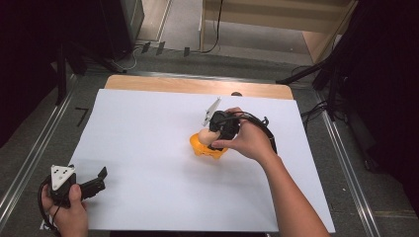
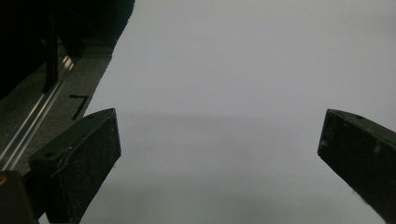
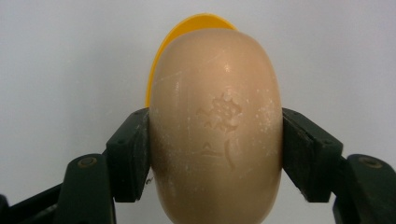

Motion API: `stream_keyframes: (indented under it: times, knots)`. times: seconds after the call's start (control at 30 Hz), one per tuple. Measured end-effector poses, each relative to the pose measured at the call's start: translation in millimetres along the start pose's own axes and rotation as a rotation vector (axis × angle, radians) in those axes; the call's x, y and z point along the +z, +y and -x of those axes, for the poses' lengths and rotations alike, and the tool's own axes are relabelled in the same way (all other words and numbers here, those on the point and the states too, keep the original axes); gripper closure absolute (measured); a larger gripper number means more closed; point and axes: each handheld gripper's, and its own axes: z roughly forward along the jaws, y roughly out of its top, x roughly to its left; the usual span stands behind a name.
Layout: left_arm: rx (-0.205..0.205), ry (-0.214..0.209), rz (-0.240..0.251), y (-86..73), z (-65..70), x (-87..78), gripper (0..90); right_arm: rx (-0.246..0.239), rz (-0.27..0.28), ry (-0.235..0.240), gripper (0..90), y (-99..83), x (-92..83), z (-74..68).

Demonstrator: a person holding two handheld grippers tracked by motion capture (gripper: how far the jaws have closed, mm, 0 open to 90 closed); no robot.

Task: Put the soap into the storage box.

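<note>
A beige oval bar of soap [image 3: 217, 126] with a stamped emblem sits between the two black jaws of my right gripper [image 3: 215, 149], which press on its sides. Behind it shows the rim of an orange-yellow dish [image 3: 166, 51]. In the high view the right gripper [image 1: 213, 134] holds the soap [image 1: 204, 135] just over that orange dish [image 1: 203, 148] near the middle of the white sheet. My left gripper [image 1: 101, 177] rests at the near left corner of the sheet, its jaws wide apart. In the left gripper view nothing lies between the left gripper's [image 2: 219, 144] jaws.
A white sheet [image 1: 148, 148] covers a wooden table [image 1: 197, 85]. Metal rails [image 1: 34, 148] run along both sides on the grey floor. Dark stands and cables crowd the far left and right. A wooden frame stands beyond the table.
</note>
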Motion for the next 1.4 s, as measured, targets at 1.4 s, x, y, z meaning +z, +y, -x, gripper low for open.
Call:
stream_keyframes:
  times: [1.4]
  knots:
    - [0.001, 0.000, -0.004, 0.2, 0.1, 0.3, 0.0, 0.119, 0.017, 0.020, 30.0, -20.2, -6.6, 1.2]
